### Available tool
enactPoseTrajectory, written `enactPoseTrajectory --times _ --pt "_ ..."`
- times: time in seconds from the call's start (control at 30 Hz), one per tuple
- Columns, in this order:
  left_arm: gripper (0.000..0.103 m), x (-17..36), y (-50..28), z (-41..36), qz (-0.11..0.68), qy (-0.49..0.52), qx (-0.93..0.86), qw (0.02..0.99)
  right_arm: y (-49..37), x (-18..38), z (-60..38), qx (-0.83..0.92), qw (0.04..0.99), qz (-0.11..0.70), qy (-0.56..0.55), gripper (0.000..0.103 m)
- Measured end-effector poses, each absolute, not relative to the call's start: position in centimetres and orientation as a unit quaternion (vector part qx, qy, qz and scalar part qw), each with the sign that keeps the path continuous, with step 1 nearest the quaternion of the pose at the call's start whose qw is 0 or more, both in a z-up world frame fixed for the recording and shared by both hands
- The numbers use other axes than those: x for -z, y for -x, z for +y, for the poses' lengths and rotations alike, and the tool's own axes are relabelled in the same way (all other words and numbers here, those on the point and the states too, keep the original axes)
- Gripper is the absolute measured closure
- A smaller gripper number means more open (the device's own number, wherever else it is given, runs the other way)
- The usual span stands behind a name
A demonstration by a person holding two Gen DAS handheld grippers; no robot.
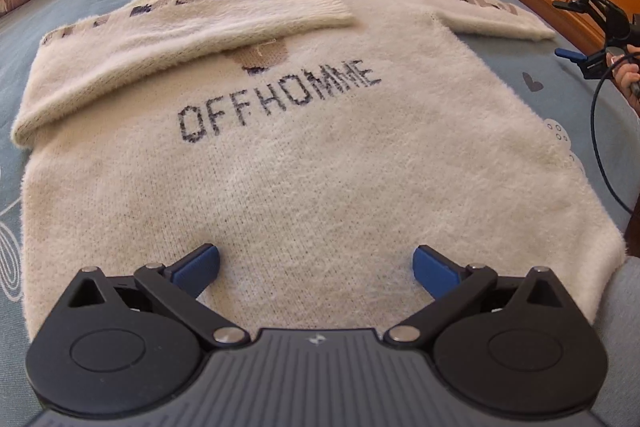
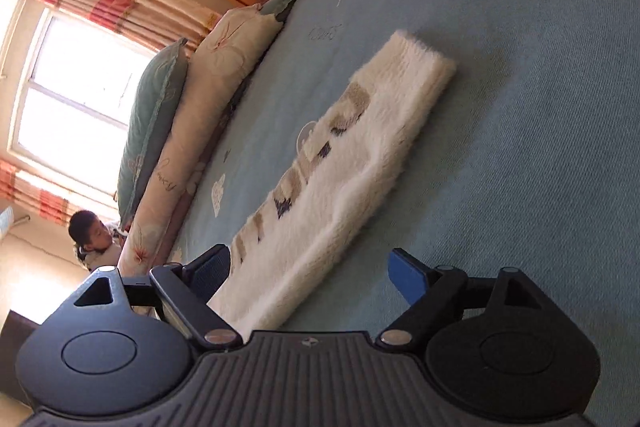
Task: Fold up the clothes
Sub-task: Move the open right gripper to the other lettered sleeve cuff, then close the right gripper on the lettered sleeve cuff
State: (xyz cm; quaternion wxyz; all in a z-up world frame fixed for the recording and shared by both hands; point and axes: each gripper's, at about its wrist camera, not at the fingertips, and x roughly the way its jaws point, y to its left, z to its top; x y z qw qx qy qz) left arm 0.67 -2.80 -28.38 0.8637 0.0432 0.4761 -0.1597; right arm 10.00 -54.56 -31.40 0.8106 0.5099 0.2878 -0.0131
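The left gripper (image 1: 316, 267) stood wide open and empty over the lower body of the cream sweater (image 1: 312, 163), its 2 blue pads clear of the knit. The right gripper (image 2: 310, 275) was also spread wide with nothing pinched, aimed along the outstretched sleeve (image 2: 340, 179), whose near part ran between the pads without being pressed.

The sweater lay flat on the blue-grey bedsheet (image 2: 520, 107), 1 sleeve (image 1: 192, 27) already folded across the chest above the OFFHOMME lettering (image 1: 280, 99).

The fluffy knit looked slippery and thick: a shallow pinch would likely catch only fuzz and let the sleeve drop, and dragging it could pull the body askew or disturb the folded sleeve.

Only the left wrist view showed the whole garment and the other gripper at its right edge; only the right wrist view showed the pillows (image 2: 200, 107), the window (image 2: 76, 87) and a person beside the bed.
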Motion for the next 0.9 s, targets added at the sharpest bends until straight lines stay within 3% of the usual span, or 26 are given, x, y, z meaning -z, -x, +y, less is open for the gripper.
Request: enactPoseTrajectory --times 0.17,0.47,0.63,0.7,0.77,0.9 --pt "0.001 28.2 -1.1 -1.9 0.479 -0.007 0.157 0.863 -13.0 33.6 -56.7 0.043 0.807 0.282 -0.518 0.042" --pt "0.001 28.2 -1.6 -1.6 0.477 0.009 0.148 0.866 -15.4 34.8 -58.0 0.056 0.817 0.216 -0.532 0.043" --pt "0.001 28.3 -1.5 -1.4 0.471 0.013 0.147 0.87 -16.6 34.6 -57.3 0.058 0.846 0.222 -0.481 0.046" --pt "0.001 28.4 -1.5 -1.4 0.466 0.014 0.146 0.872 -16.6 34.6 -56.9 0.07 0.857 0.229 -0.456 0.058" --pt "0.001 28.4 -1.3 -1.5 0.463 0.009 0.147 0.874 -16.2 35.1 -57.3 0.092 0.85 0.234 -0.463 0.09" --pt "0.001 28.5 -1.1 -1.8 0.46 -0.008 0.149 0.875 -15.7 35.4 -57.7 0.092 0.84 0.229 -0.483 0.09"
